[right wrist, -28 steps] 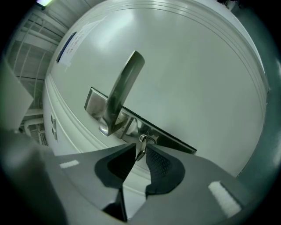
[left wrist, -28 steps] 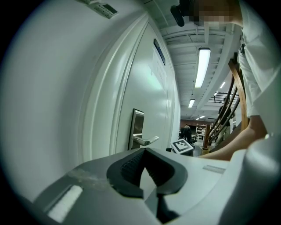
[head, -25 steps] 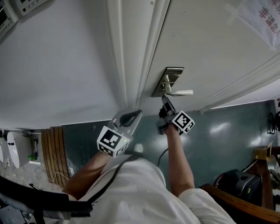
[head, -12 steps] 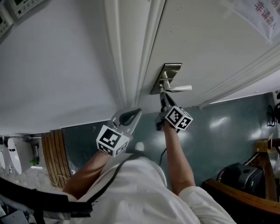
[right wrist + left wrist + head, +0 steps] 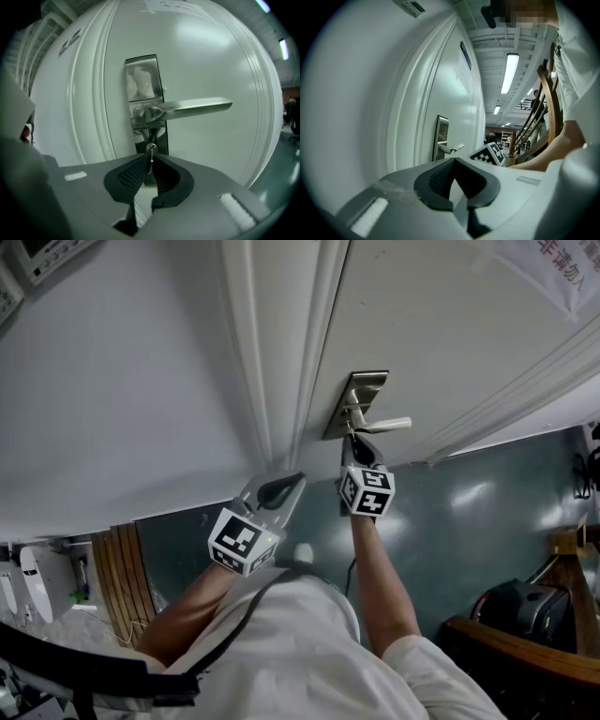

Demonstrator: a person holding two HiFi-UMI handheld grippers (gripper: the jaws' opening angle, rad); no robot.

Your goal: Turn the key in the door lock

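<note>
White door (image 5: 450, 334) meeting a pale wall (image 5: 122, 381) above glossy teal floor (image 5: 469, 512), right hand-held gripper (image 5: 150, 161) having just been closing, clamping the key (image 5: 151, 150) sitting in the lock (image 5: 144, 84) under the lever (image 5: 197, 107), left hand-held gripper (image 5: 454, 161) hanging pinched together, empty

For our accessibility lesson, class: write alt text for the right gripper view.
The right hand-held gripper, its jaws having just closed, pinches the key in the lock plate beneath a level silver lever handle on a white door.
</note>
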